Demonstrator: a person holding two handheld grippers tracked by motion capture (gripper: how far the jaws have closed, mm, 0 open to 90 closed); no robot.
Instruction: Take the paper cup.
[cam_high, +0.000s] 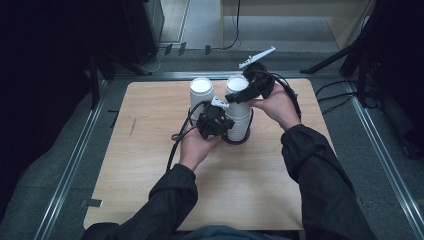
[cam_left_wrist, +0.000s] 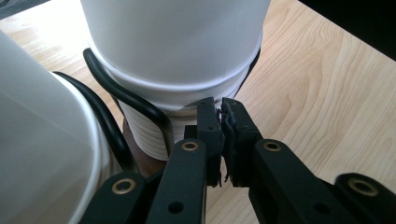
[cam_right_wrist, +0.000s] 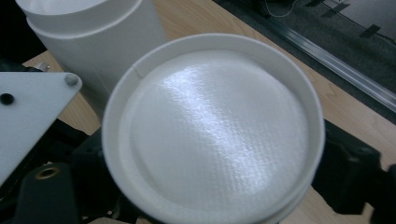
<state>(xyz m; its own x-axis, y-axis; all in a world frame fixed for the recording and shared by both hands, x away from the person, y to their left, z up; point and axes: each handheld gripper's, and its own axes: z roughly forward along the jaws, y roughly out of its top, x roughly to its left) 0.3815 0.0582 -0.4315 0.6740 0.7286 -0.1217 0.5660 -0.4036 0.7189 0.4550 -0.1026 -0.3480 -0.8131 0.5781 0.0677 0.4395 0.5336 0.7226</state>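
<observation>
On the counter stand 2 stacks of paper cups. Our left claw is together; our right claw clamps the top cup. Light, crushable: we grip rims gently.

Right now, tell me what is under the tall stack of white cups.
The cup stack stands in a black wire holder on the wooden table. The holder's base is mostly hidden by the cups and the left hand-held gripper.

Left tongs pinched together low; right tongs spread wide, higher up.
</observation>
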